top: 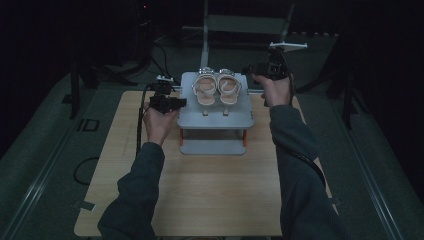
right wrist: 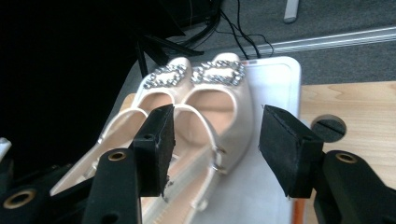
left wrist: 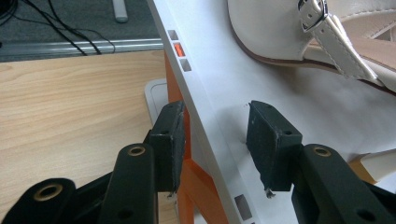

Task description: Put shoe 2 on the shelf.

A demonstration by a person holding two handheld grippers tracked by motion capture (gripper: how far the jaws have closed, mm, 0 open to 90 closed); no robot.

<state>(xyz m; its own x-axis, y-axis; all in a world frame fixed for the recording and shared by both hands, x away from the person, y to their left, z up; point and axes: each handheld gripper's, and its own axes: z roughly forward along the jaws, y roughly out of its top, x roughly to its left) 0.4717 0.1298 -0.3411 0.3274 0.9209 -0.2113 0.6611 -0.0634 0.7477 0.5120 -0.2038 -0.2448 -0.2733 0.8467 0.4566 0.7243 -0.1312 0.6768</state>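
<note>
Sleeves frame the table; the left gripper (top: 176, 102) straddles the grey stand's (left wrist: 219, 98) edge, jaws not quite pinching. Both cream sandals (top: 216, 88) sit side by side on top. Right gripper (right wrist: 215, 140) hangs released, empty — seemingly placement done; next, let go of the stand.

The shoes (right wrist: 196, 116) are showing cream-white uppers with tan insoles and glittering silver buckles (right wrist: 217, 73) at the toes. The stand (top: 216, 116) under them is showing light grey with orange legs (left wrist: 189, 177). The worktop (top: 200, 190) is showing pale wood grain, and both hand-held grippers are showing black.
</note>
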